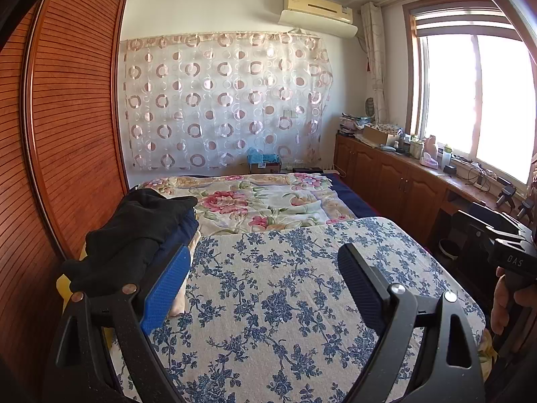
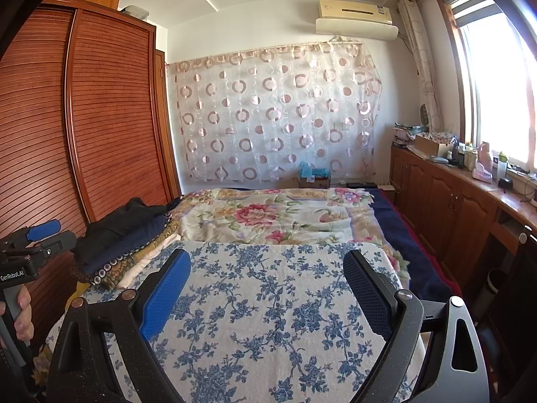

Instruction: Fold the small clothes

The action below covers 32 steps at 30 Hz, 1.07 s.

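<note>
Hovering level over the blue-flowered cloth point(image 1: 285, 302), the left gripper point(image 1: 265, 278) and right gripper point(image 2: 268, 282) both gape, grasping nothing. Handles read "DAS" and "GenRobot.AI". Folded clothes point(image 2: 124, 241) sit stacked left, beside the wardrobe point(image 2: 100, 117).

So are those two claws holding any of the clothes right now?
No. The left claw and right claw are both open and empty above the blue-flowered cloth. The pile of clothes lies untouched to the left.
</note>
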### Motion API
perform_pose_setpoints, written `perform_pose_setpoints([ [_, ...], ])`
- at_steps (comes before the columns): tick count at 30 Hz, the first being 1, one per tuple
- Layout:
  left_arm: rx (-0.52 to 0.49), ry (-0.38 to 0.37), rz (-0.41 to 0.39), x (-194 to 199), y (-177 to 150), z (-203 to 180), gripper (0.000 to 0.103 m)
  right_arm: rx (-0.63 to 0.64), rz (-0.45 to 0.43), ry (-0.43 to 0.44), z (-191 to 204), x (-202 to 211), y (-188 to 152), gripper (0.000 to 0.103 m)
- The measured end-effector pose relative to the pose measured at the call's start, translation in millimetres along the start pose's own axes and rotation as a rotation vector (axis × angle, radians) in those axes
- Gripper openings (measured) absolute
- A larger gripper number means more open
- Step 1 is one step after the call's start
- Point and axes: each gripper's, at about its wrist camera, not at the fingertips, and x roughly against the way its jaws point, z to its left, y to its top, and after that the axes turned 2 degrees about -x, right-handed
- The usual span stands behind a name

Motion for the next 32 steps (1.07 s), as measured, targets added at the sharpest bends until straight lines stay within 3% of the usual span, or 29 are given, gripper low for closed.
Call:
perform_pose_setpoints([
  [32,0.000,0.001,-0.003,-0.7,-4.4,0.3,0.090,-0.001,-0.003,0.003,-11.0,1.0,0.3,0.093],
])
